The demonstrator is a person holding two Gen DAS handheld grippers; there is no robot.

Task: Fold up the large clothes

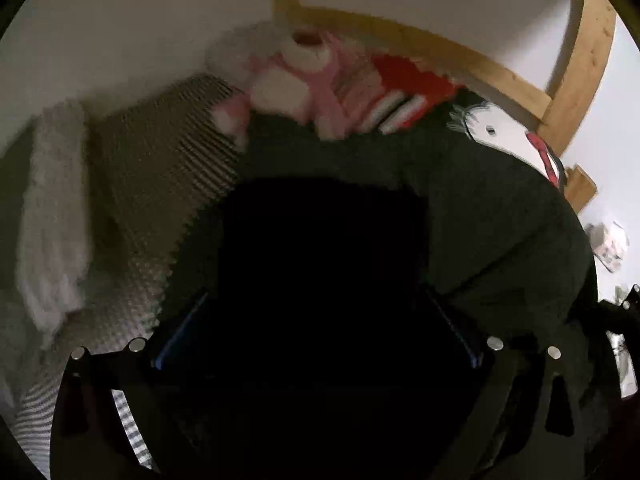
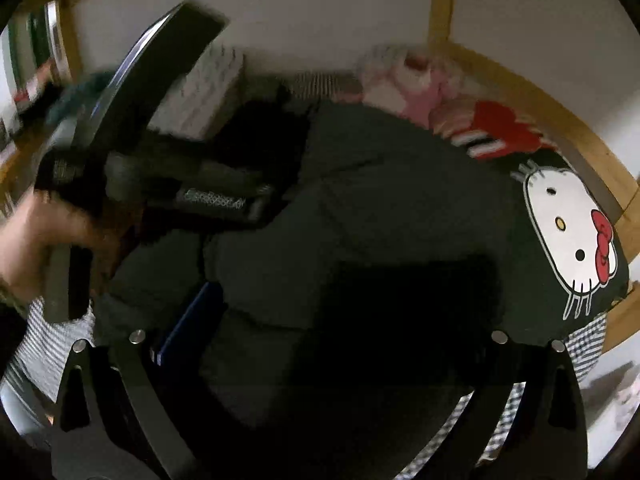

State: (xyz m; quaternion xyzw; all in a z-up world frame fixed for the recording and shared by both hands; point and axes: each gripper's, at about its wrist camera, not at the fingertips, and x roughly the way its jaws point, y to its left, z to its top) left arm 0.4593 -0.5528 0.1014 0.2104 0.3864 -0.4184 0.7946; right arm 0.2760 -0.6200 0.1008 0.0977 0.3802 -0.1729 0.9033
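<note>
The dark green garment (image 2: 380, 184) lies spread on the striped bedsheet (image 1: 168, 148), its long axis running from 8 o'clock toward 2 o'clock in the right wrist view, ending by the white cat-face cushion (image 2: 560, 224). The left gripper (image 1: 320, 320) stands fully spread above dark cloth, grasping nothing. The right gripper (image 2: 320, 340) also looks released over the garment.

Both wrist fisheyes look steeply down, close over the dark green garment (image 1: 500, 216) (image 2: 380, 184); both share the pink plush toy (image 1: 304, 88) (image 2: 416, 88) and wooden bed rail (image 1: 440, 56) (image 2: 560, 120).
</note>
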